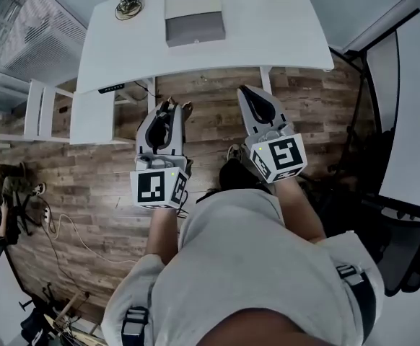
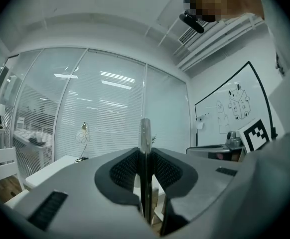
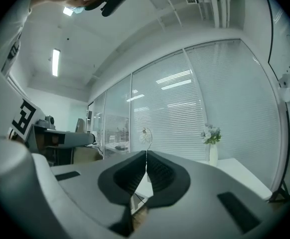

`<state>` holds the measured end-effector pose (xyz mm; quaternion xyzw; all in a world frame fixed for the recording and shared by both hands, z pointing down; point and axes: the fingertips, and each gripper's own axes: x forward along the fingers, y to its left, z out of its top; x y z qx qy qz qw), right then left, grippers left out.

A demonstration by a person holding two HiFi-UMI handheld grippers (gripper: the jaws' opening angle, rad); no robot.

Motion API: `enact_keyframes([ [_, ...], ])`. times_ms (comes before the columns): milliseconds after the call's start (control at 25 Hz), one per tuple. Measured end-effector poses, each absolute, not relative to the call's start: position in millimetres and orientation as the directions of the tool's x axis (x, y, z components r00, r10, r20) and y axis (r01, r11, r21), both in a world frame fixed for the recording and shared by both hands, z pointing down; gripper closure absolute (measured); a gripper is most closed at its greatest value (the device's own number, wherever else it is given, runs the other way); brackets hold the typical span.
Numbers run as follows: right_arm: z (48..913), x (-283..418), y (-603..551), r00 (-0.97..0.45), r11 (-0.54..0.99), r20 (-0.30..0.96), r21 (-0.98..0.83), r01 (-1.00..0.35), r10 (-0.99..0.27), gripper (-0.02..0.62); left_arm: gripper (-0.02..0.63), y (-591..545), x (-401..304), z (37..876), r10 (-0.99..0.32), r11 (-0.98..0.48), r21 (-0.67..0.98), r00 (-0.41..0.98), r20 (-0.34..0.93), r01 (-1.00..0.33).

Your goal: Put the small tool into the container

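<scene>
At twelve o'clock from you, on the white worktop (image 1: 282, 27), sits the grey container (image 1: 194, 21), well apart from both tongs, which you hold raised before your chest over the wood floor (image 1: 210, 121). Your left tongs (image 2: 145, 158) are narrowed onto the tool (image 2: 144, 131), a thin metal strip standing upright between the ribbed pads with its top poking above them. Your right tongs (image 3: 146, 166) are pressed pad to pad with nothing in them. This looks like the carry, so I'd judge most of the task lies ahead. To do it well, hold the squeeze steady, step up to the worktop and bring the left tongs over the container's middle. Tilt them so the strip points down, and get low before you ease off, since a strip this thin and smooth would likely bounce off a rim if let go high. Leave the right tongs clear at three o'clock. Only the head view shows the container and how far off it lies, and it barely shows the tool. Only the left gripper view shows the grip on the strip, but it shows no container. The right gripper view confirms the empty tongs and adds a vase (image 3: 212, 143) of flowers at three o'clock.
</scene>
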<state>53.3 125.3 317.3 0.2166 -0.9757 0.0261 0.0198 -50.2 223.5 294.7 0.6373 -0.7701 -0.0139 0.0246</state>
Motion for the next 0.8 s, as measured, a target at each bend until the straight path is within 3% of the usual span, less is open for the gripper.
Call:
enact_keyframes([
  [800,354.5,-3.1,-20.7,-0.920,0.922,0.107,-0.055,-0.384,-0.377,0.569,0.514,59.7,-115.5,329.3,-0.968,0.208,-0.089,-0.218,0.124,-0.974],
])
